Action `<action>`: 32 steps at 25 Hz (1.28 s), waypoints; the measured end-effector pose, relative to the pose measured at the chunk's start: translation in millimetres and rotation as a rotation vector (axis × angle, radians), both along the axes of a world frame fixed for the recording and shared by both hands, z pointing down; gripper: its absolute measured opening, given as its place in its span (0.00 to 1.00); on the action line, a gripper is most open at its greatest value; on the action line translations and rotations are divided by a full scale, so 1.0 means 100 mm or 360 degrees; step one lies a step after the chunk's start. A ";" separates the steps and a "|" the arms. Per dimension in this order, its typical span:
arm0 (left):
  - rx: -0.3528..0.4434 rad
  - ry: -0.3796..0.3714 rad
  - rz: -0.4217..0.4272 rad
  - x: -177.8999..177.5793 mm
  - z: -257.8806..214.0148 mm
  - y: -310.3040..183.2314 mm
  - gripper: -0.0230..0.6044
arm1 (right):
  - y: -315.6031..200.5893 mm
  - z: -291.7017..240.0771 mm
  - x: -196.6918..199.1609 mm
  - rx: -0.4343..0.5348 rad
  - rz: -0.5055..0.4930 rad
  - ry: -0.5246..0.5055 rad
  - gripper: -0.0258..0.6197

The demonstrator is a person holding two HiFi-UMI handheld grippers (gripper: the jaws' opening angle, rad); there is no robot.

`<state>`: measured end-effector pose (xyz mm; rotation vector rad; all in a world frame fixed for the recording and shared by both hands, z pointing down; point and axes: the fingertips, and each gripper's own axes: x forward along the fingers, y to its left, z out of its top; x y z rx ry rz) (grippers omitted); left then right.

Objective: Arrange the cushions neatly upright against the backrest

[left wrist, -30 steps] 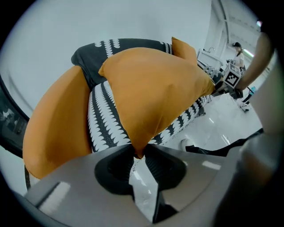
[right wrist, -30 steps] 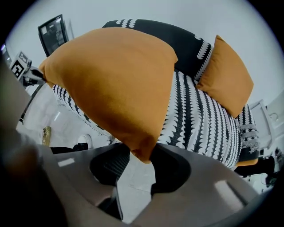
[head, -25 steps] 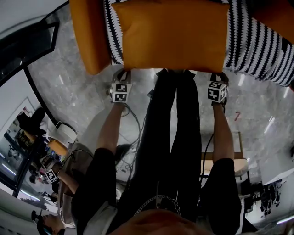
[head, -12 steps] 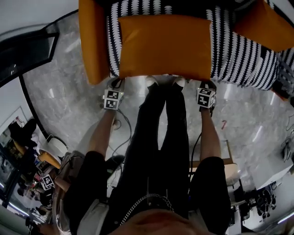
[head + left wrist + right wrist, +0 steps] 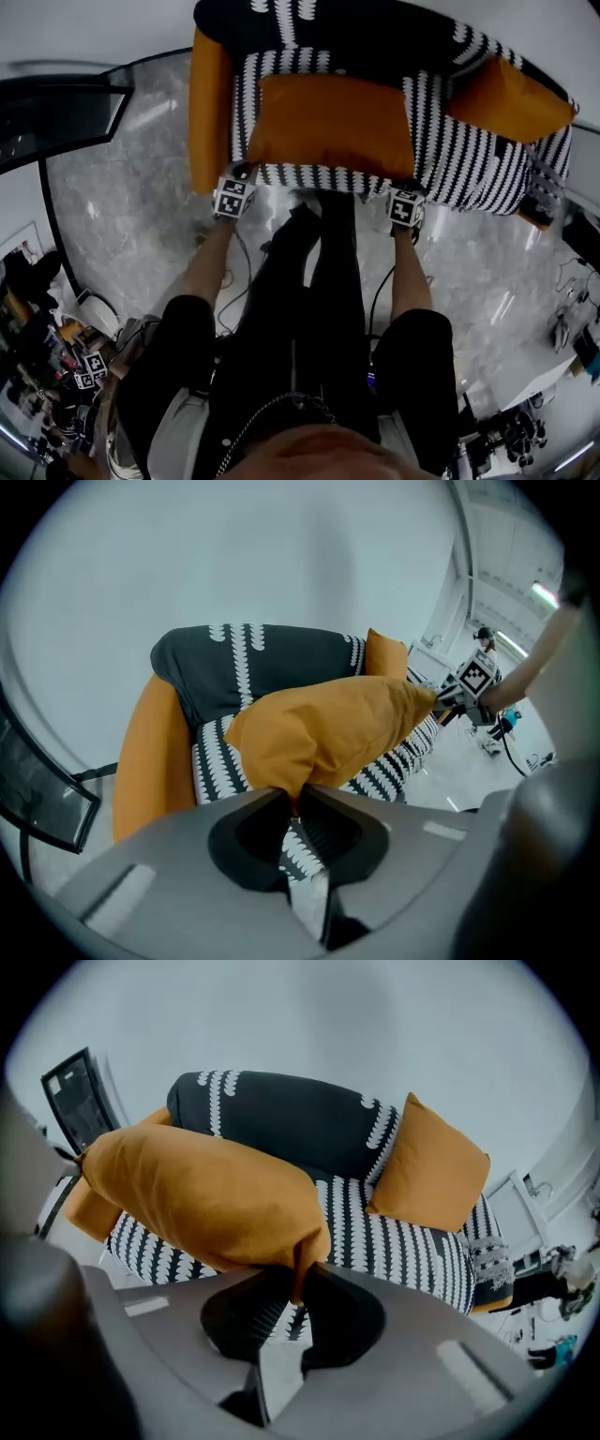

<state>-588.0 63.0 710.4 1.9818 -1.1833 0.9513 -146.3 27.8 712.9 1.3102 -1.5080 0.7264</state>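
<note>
The left hand-held gripper (image 5: pixel 295 794) and right hand-held gripper (image 5: pixel 300 1274), its jaws just closing tighter, each pinch only a thin corner of the orange cushion (image 5: pixel 328 127), which could slip free and fall.

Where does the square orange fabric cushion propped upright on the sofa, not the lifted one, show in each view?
Head view: square orange cushion, upper right.
Left gripper view: only its top corner, centre, behind the lifted orange cushion.
Right gripper view: whole, right of centre.
Shared landmark: the dark patterned sofa backrest.
</note>
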 end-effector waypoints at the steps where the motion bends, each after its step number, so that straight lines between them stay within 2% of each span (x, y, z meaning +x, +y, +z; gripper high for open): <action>1: -0.0014 -0.0002 0.0001 0.01 -0.04 -0.05 0.10 | -0.06 -0.07 -0.02 0.0000 -0.0031 0.0000 0.11; 6: -0.0160 -0.0073 0.0087 0.13 -0.17 -0.25 0.10 | -0.21 -0.19 0.01 -0.0089 -0.0182 -0.0055 0.11; 10: -0.0241 -0.0106 0.0121 0.10 -0.27 -0.39 0.10 | -0.36 -0.27 -0.08 -0.0222 -0.0446 -0.0112 0.11; 13: -0.0255 -0.0133 0.0200 0.15 -0.37 -0.52 0.10 | -0.51 -0.38 -0.11 -0.0293 -0.0591 -0.0167 0.11; 15: -0.0242 -0.0131 0.0203 0.18 -0.47 -0.67 0.10 | -0.65 -0.49 -0.10 -0.0309 -0.0674 -0.0209 0.11; 18: -0.0243 -0.0148 0.0183 0.12 -0.54 -0.84 0.11 | -0.78 -0.61 -0.19 -0.0364 -0.0904 -0.0218 0.11; 20: -0.0252 -0.0146 0.0188 0.02 -0.51 -0.99 0.11 | -0.90 -0.59 -0.29 -0.0397 -0.0975 -0.0254 0.11; 23: -0.0225 -0.0123 0.0235 -0.01 -0.51 -1.32 0.11 | -1.29 -0.57 -0.31 -0.0371 -0.0924 -0.0325 0.11; 26: -0.0213 -0.0075 0.0337 0.09 -0.62 -1.63 0.11 | -1.74 -0.62 -0.27 -0.0299 -0.0834 -0.0354 0.11; 29: -0.0230 -0.0042 0.0442 0.15 -0.69 -1.86 0.11 | -2.15 -0.66 -0.27 -0.0228 -0.0720 -0.0370 0.11; 32: -0.0282 0.0036 0.0455 0.18 -0.75 -2.04 0.11 | -2.48 -0.66 -0.25 -0.0194 -0.0653 -0.0368 0.11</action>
